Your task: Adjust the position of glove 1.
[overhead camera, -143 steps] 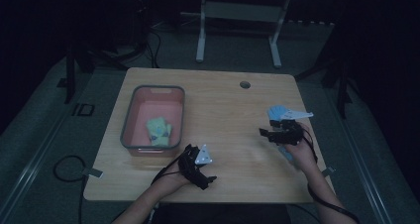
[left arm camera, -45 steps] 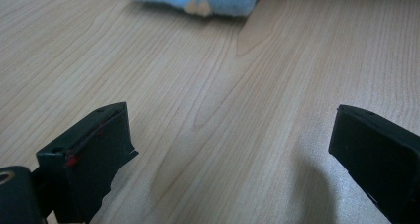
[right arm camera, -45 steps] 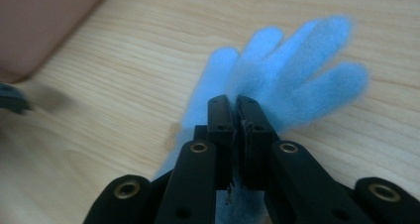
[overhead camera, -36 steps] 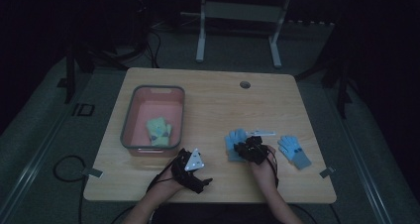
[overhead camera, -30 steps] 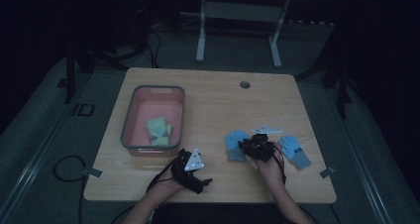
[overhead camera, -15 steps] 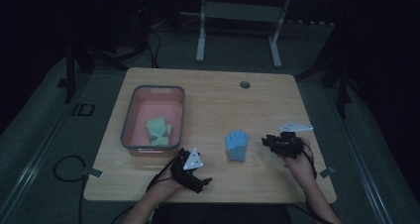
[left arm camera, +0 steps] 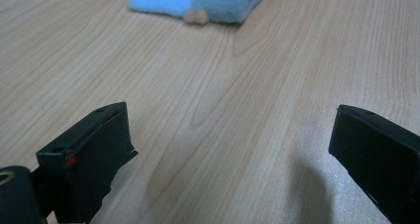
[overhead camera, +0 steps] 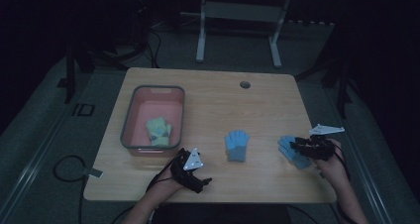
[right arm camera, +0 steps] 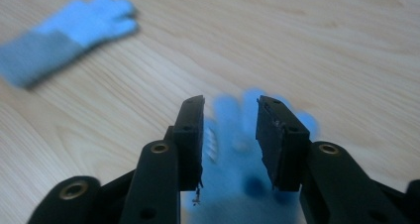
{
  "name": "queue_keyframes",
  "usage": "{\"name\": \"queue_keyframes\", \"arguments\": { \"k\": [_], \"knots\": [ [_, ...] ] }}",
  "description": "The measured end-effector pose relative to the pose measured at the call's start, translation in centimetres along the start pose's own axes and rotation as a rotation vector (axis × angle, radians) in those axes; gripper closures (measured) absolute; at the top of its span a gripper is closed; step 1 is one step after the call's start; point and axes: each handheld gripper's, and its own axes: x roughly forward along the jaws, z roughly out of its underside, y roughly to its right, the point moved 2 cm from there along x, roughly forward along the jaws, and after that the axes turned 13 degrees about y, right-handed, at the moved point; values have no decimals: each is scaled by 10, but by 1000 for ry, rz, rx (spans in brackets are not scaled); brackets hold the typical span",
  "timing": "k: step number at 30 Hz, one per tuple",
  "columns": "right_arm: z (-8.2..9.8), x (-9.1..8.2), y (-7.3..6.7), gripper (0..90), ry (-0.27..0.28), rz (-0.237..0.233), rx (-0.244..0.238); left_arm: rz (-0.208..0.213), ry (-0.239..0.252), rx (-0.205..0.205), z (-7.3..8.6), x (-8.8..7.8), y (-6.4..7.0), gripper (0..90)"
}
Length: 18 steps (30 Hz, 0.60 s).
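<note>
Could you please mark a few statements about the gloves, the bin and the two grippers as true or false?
1. Two blue gloves lie on the table. True: one at the middle, one under the right gripper.
2. The pink bin is empty. False: it holds a green glove.
3. The left gripper has its jaws wide apart. True.
4. The left gripper holds a blue glove. False: only bare wood lies between its jaws.

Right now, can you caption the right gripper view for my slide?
Right gripper poised over a blue glove on the wooden table, jaws apart; second blue glove lies beyond.
</note>
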Motion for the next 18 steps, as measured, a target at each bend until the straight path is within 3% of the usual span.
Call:
{"name": "queue_keyframes", "arguments": {
  "k": [3,7,12,16,18],
  "knots": [
    [12,-2,15,628,-64,5,-21,-1,2,0,0,0,0,27],
    [23,-1,21,622,-75,-6,-8,-4,7,-6,0,-1,-1,27],
    [30,5,19,610,-72,-41,6,-4,6,-4,0,-1,-1,27],
    [32,8,18,609,-82,-43,-1,-9,10,-12,0,-1,-2,27],
    [33,12,11,629,-106,-16,-53,-10,11,-14,0,-1,-3,28]
  ]
}}
